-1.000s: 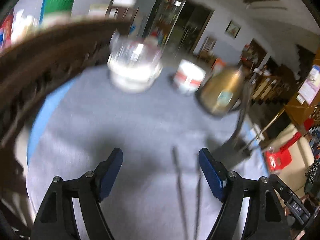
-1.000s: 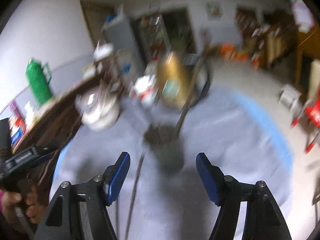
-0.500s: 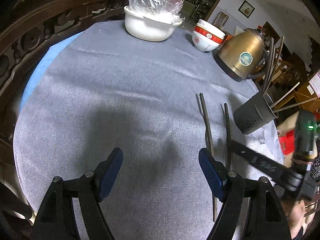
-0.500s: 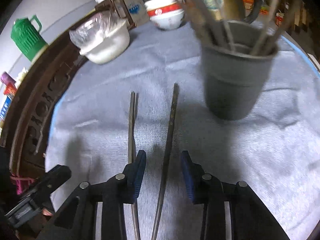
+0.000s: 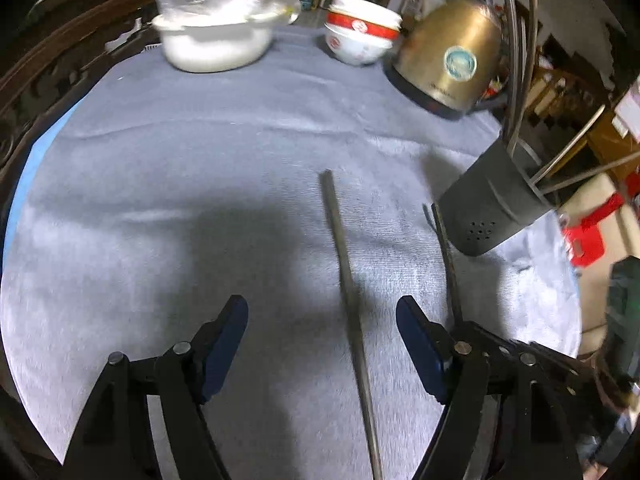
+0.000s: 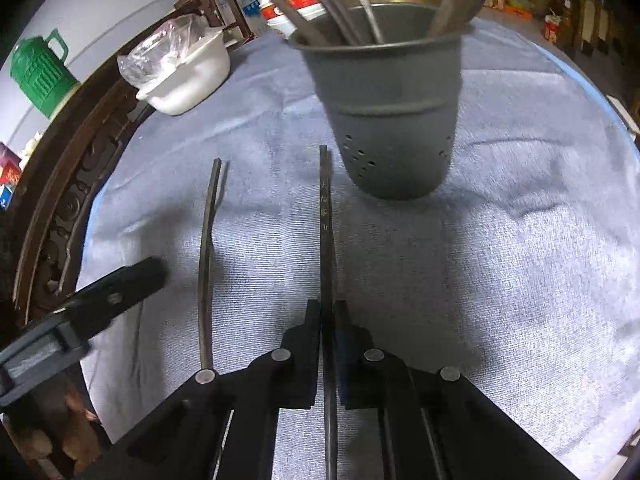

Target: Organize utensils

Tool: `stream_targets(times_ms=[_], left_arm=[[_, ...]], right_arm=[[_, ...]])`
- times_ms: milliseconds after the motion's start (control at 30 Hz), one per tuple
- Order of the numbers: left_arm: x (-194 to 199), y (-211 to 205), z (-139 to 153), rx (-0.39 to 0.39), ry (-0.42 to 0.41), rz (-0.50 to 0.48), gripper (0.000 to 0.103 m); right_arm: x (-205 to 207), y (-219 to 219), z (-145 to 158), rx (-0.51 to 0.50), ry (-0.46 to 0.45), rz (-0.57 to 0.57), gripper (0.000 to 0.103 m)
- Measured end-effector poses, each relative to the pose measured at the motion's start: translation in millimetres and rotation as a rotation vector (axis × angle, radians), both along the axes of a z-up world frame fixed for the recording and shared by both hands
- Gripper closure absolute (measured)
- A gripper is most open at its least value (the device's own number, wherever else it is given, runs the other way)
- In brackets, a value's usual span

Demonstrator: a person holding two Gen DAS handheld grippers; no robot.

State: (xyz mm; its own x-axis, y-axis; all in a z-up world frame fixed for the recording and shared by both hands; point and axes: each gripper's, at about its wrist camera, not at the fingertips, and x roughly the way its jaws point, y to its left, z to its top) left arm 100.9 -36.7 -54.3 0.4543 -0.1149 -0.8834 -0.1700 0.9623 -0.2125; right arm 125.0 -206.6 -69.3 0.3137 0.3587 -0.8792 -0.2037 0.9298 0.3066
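Looking through the left wrist camera, I see my left gripper (image 5: 322, 344) spread wide and empty over the grey tablecloth (image 5: 180, 160), with one dark chopstick (image 5: 348, 292) lying lengthwise between its fingers and not touched by either. A second chopstick (image 5: 446, 256) lies to the right, its far tip close to the grey utensil holder (image 5: 492, 208), which already carries several sticks.

From the right wrist camera, my right gripper (image 6: 329, 320) is pinched tight on that second chopstick (image 6: 325, 220), which points toward the holder (image 6: 392, 120) just ahead. The other chopstick (image 6: 206, 264) rests free on the cloth to the left. I judge the grip sits low on the stick, so I should lift slowly, tip it upright and clear the rim before releasing.
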Motion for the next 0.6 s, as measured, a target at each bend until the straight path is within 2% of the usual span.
stream_targets(times_ms=[67,133,167,200,267,400,600], left_arm=[[8.7,-6.6,-6.1,0.012,0.033,-0.011,0.039],[15.9,-10.9,-14.4,0.023,0.076,-0.033,0.068],[17.5,-12.9,-16.0,0.048,0.069,-0.039,0.07],[19.3,-13.7,-18.7,0.049,0.074,-0.057,0.092],[20.8,-7.5,-24.2,0.011,0.093,-0.066,0.097],[10.6,9.8,-30.7,-0.007,0.096,-0.097,0.098],[-23.0,54.2,-35.5,-0.031,0.079,-0.046,0.098]], right_arm=[[-0.6,-4.2,-0.6,0.017,0.003,-0.006,0.096],[-1.1,-6.2,-1.5,0.031,0.005,-0.009,0.096],[-1.4,-6.8,-1.8,0.034,0.006,-0.009,0.096],[-1.6,-7.4,-2.0,0.038,0.007,-0.01,0.096],[-2.5,-9.2,-1.9,0.048,0.012,-0.007,0.096],[-5.8,-6.0,-0.1,0.074,0.015,0.0,0.096],[-13.1,16.9,9.0,0.089,-0.003,0.039,0.096]])
